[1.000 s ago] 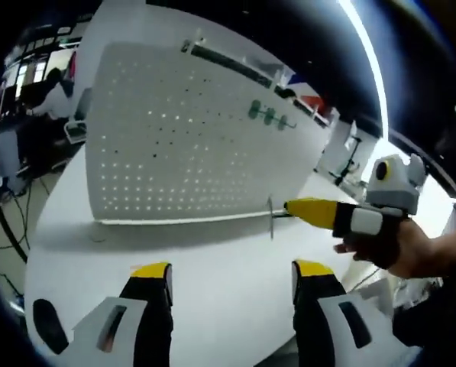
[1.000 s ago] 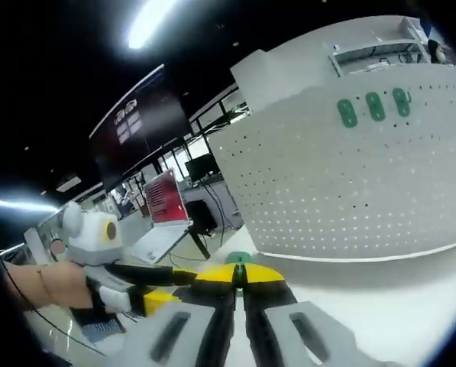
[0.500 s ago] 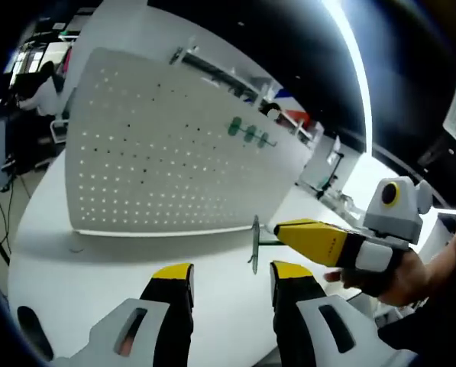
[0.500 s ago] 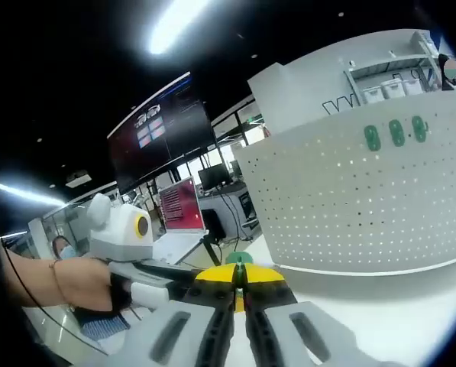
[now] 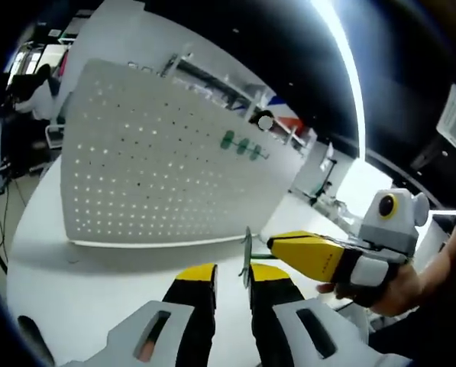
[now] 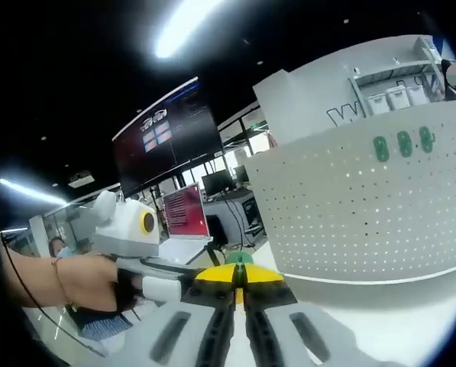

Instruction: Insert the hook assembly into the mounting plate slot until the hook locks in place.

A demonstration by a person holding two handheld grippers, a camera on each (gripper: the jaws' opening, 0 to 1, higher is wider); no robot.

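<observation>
Right now we have the hook assembly (image 5: pixel 247 256) pinched in the right gripper (image 5: pixel 277 246), whose yellow-tipped jaws are clenched on it; in the right gripper view those jaws meet with only a hairline between them, and a bit of the green part (image 6: pixel 238 258) pokes up just past the tips. In the left gripper view the piece reads as a thin metal stem standing roughly upright in that picture, crosswise to the right gripper's jaws, which come in from the right.

Our left gripper (image 5: pixel 231 277) sits directly under it: its two jaws rise on either side of the stem's lower end, narrowly parted, with a visible gap and nothing gripped (we judge they are about to take hold, though contact is not shown). So the left gripper is the nearer free one, and the stem lies straight ahead between its tips.

Beyond, the white perforated mounting plate (image 5: pixel 151 164) stands on the white table (image 5: pixel 75 287), well apart from the hook. Three green pieces (image 5: pixel 241 145) already sit high on the plate's face. We judge the insertion has yet to begin: the hook must be carried forward to the plate, its stem kept square to the face.
</observation>
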